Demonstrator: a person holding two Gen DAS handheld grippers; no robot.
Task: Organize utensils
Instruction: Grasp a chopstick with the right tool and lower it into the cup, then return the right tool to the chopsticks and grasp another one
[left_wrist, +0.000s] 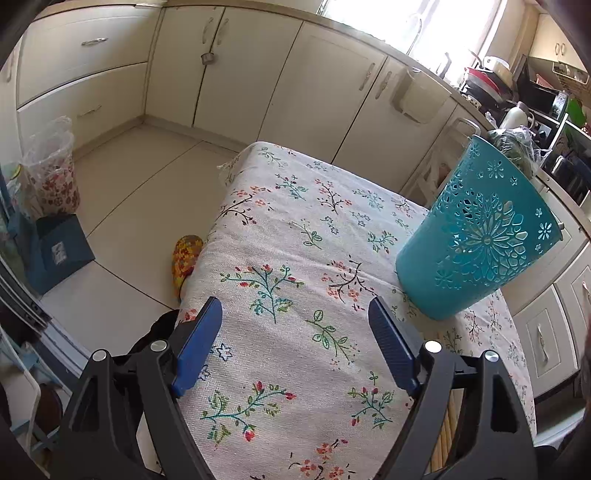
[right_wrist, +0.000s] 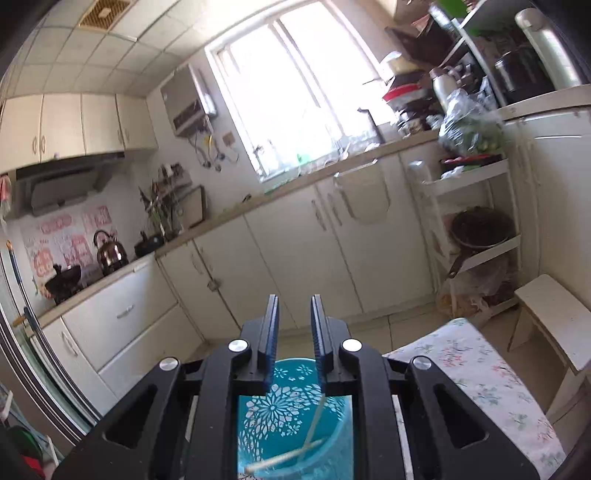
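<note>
Standing on the floral tablecloth (left_wrist: 273, 236) is a teal holder (left_wrist: 476, 236), pierced with flower cut-outs and seen upright though leaning in the fisheye of the left wrist view, near the cloth's right edge. The left gripper (left_wrist: 295, 332) is held over the cloth, in front of and to the left of the holder, well apart from it; its blue pads (left_wrist: 201, 343) are spread wide, released, and nothing is held between them. In the right wrist view the right gripper (right_wrist: 294, 332) is seen directly above the holder (right_wrist: 291, 413), its jaws drawn near each other with a narrow gap left between them and nothing gripped in that gap. Inside the holder, below that gripper, pale thin sticks (right_wrist: 314, 424) are seen, likely chopsticks; one leans up against the holder's wall and another lies across near the bottom of the picture. Behind the holder, cream cabinets (left_wrist: 258, 81) run under a counter, and a bright window (right_wrist: 295, 85) is seen above it.
</note>
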